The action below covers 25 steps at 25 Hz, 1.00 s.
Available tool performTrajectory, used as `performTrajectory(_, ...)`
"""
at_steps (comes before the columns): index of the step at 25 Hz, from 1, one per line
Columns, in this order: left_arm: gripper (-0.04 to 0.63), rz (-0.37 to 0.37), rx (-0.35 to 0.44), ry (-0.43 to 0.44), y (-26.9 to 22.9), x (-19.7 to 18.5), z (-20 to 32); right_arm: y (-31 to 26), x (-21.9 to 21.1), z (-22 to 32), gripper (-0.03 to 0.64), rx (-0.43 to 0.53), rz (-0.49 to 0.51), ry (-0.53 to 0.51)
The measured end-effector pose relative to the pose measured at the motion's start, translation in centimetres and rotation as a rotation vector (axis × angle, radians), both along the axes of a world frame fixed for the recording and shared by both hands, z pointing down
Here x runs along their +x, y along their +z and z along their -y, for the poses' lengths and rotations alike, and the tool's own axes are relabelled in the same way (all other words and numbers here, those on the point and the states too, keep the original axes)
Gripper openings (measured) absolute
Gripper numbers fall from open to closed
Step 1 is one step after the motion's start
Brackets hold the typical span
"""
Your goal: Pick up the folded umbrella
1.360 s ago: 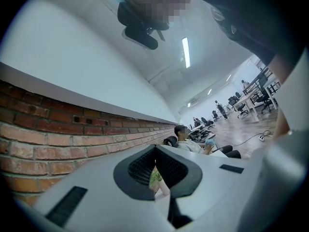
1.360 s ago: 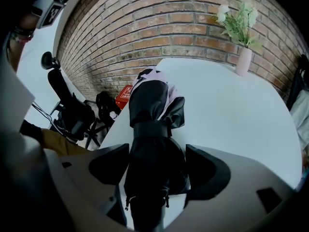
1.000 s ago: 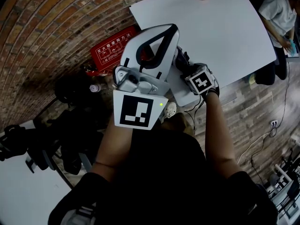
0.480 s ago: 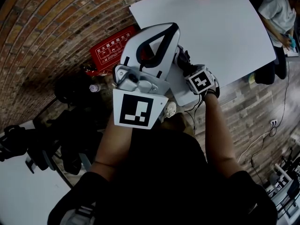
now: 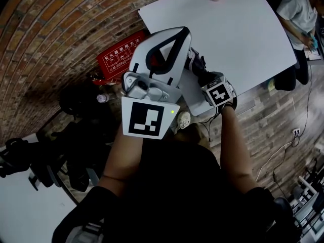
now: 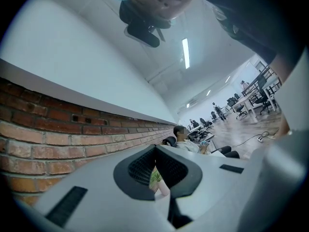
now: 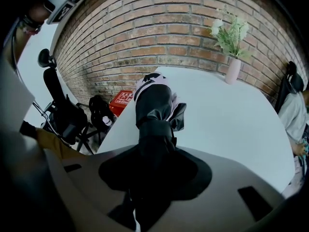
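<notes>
Presently, the folded umbrella is found on the white table, close to the table's 8 o'clock edge in the head view. Its strapped black canopy is directed toward 12 o'clock in the right gripper view, and its near end is taken between the jaws. The right gripper is angled steeply down onto that near end. Its jaws have just been closing and are seen clamped on the umbrella, stopped partway by the thickness of the bundle. The near end is judged to have been chosen because it is the section closest to the person and slim enough for the pads to be seated on both sides. The umbrella appears to be resting on the table, so the grip is judged made and the lift not yet begun. The left gripper is held roughly level at 9 o'clock of the right one, its jaw tips brought together with nothing between them. It is judged to be parked there so that the working side is not obstructed. A vase of flowers is placed at 1 o'clock, well apart from the umbrella, so an upward path is judged to be unobstructed. A red sign is seen below the table edge at 10 o'clock, by the brick wall.
</notes>
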<state>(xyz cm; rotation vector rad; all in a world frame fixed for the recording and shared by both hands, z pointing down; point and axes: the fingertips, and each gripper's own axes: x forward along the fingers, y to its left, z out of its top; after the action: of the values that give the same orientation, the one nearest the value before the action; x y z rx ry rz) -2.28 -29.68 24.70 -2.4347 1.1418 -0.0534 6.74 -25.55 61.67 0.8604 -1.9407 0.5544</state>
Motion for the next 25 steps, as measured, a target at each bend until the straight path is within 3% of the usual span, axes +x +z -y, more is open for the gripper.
performTrajectory(7,0.011,0.002,0.003,0.0,-0.4,0.5,-0.5,-3.5,1.2,0.9,0.192,0.081,0.04,0.049)
performTrajectory(25,0.011,0.025,0.043,-0.004,-2.4,4.2,-3.5,-17.2,5.0,2.6,0.193,0.416,0.205,0.112)
